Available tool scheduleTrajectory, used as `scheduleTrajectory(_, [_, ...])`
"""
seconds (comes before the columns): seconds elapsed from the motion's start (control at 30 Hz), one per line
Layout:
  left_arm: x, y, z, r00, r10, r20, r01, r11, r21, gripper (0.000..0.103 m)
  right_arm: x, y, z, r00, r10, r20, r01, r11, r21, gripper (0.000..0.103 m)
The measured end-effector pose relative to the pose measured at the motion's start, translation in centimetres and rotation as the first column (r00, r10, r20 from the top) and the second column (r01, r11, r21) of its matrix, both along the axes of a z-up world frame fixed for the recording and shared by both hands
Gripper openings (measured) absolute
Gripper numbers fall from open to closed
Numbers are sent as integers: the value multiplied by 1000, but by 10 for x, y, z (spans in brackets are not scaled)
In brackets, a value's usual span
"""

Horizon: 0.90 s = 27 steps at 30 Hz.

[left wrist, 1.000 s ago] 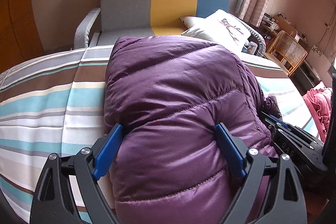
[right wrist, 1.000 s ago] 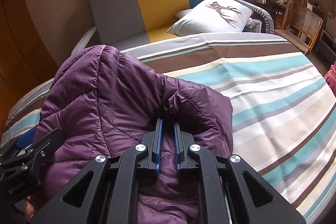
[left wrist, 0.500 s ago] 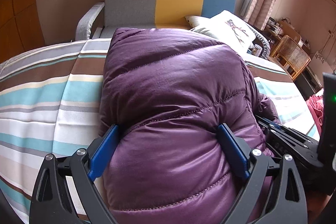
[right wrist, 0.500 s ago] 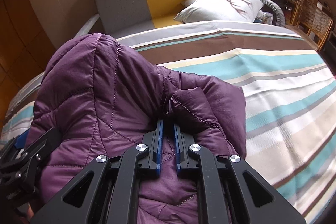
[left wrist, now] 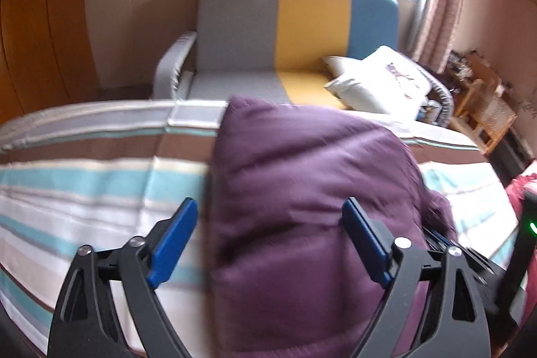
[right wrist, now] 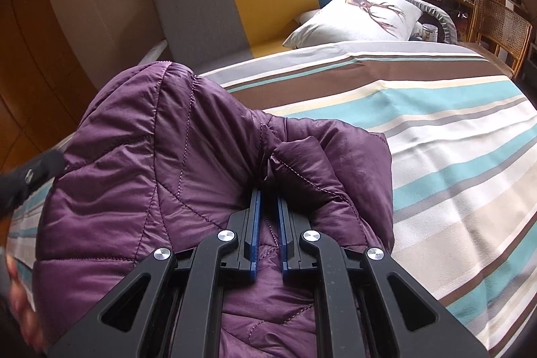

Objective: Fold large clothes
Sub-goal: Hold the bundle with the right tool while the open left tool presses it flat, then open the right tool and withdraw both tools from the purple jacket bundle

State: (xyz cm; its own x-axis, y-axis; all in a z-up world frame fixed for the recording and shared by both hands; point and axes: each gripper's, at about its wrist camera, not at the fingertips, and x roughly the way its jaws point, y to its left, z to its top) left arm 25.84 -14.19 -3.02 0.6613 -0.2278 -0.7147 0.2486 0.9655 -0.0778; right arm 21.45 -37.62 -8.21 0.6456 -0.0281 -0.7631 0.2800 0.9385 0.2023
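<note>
A purple quilted jacket (left wrist: 302, 173) lies bunched on the striped bed sheet (left wrist: 84, 190). My left gripper (left wrist: 268, 203) hovers over its near left part with its jaws wide and closing. The left pad is over the sheet, clear of the cloth, and the right pad is above the jacket without pressing it. In the right wrist view my right gripper (right wrist: 268, 193) is shut on a fold of the jacket (right wrist: 151, 156), with cloth pinched between its blue pads. The left gripper's black body (right wrist: 30, 176) shows at the left edge.
A grey, yellow and blue sofa (left wrist: 302, 22) with a white pillow (left wrist: 379, 79) stands past the bed's far edge. A wicker chair (right wrist: 500, 26) is at the far right. Pink cloth (left wrist: 517, 190) lies beyond the bed's right side. A person's hand (right wrist: 20, 307) is at the bottom left.
My left gripper has come off the jacket and shifted left and up, so its left pad is now over the sheet. The right gripper keeps its hold and has not moved.
</note>
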Motion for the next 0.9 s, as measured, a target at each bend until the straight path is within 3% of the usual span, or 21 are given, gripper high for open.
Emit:
scheduleTrajectory(0.13, [37, -11, -19, 996, 3, -85, 2, 998, 64, 81, 10, -4, 11, 997, 43, -71, -44, 999, -15, 9])
scheduleTrajectory(0.23, [49, -7, -46, 981, 8, -193, -10, 1000, -10, 84, 16, -3, 4, 998, 30, -63, -32, 999, -33, 9])
scheduleTrajectory(0.37, [60, 1, -70, 967, 31, -254, -49, 997, -67, 89, 20, 3, -6, 1000, -7, -30, 5, 999, -54, 9])
scheduleTrajectory(0.53, [51, -5, -71, 978, 22, -208, -26, 1000, -15, 90, 15, 0, -6, 1000, -11, 7, 12, 999, -47, 8])
scheduleTrajectory(0.67, [28, -4, -49, 991, -15, -136, 23, 998, 56, 90, -4, 1, 11, 1000, -1, 27, 3, 999, -53, 8])
scheduleTrajectory(0.9, [-38, 19, -12, 991, -123, -56, 123, 992, -10, 89, -73, 4, 49, 991, -21, 129, 20, 1000, 5, 9])
